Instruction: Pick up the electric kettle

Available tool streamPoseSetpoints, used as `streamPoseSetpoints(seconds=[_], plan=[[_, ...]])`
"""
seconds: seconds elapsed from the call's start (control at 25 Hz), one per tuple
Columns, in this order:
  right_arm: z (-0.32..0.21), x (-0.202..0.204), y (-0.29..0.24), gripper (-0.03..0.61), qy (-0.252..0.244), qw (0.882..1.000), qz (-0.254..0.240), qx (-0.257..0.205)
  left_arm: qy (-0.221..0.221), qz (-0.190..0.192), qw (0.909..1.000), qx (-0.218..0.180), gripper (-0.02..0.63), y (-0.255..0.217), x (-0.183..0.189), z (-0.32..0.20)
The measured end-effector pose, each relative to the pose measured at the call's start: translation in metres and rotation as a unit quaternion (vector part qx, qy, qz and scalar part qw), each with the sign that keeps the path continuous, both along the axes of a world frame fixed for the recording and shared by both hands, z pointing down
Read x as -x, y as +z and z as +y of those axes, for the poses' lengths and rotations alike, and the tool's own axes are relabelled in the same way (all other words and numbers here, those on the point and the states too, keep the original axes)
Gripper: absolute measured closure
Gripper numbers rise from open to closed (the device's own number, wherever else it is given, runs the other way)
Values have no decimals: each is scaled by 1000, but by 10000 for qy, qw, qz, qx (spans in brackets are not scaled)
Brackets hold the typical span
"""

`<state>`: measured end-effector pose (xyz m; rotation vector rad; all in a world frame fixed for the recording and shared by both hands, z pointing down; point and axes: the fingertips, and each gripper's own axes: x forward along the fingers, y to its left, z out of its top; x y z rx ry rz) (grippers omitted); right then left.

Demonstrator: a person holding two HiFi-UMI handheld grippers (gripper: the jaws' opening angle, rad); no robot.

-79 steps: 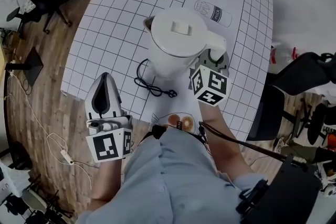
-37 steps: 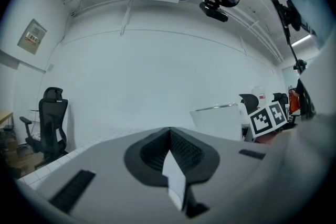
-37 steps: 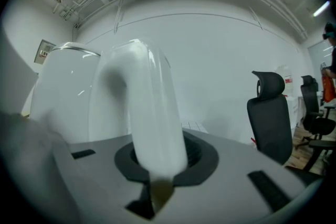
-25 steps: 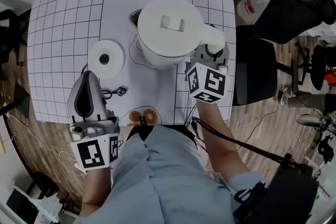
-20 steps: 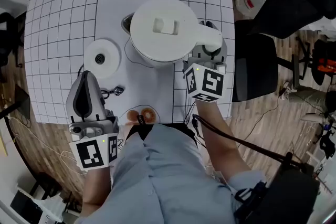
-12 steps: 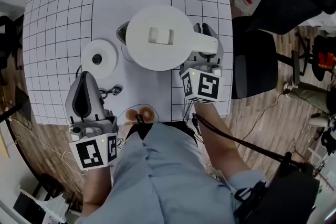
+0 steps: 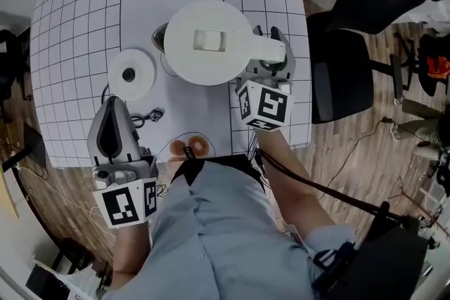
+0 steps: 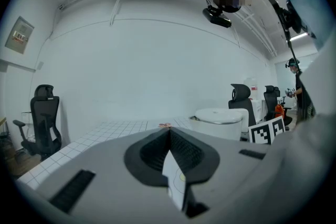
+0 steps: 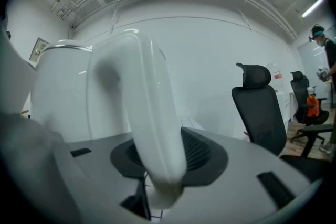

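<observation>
kettle [image 7: 207, 42] moved off base [image 7: 132, 74] | right claw [image 7: 271, 44] opening round half-hidden handle [image 9: 152, 113] | left claw [image 8: 169, 136] clenched

Head view steeply down; gripper views level, low; kettle [image 7: 207, 42] shared.

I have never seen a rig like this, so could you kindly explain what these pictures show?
A person holds hand-held tongs in each hand; no robot. One picture comes from a head camera looking down; the other two from cameras riding on each pair. On the gridded table stand a white electric kettle and, beside it, its round base. The left tongs are shut and empty. The right tongs are opening, with the kettle's handle between them.
</observation>
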<state>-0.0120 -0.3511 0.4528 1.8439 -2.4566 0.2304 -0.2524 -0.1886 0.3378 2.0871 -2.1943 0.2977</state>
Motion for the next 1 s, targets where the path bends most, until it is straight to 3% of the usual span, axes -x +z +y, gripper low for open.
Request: streamPoseSetpoints(seconds=[0.48, 0.72, 0.84, 1.0], plan=[[50, -16, 27, 429, 194, 9989, 86, 408, 186, -51, 9996, -182, 614, -11, 0, 29], [87, -15, 13, 426, 217, 9986, 16, 490, 233, 113, 9991, -335, 614, -15, 0, 48], [107, -2, -16, 426, 17, 9994, -114, 336, 184, 132, 9988, -442, 614, -23, 4, 56], [128, 31, -63, 436, -646, 9978, 55, -149, 73, 69, 9976, -691, 614, -41, 13, 63]])
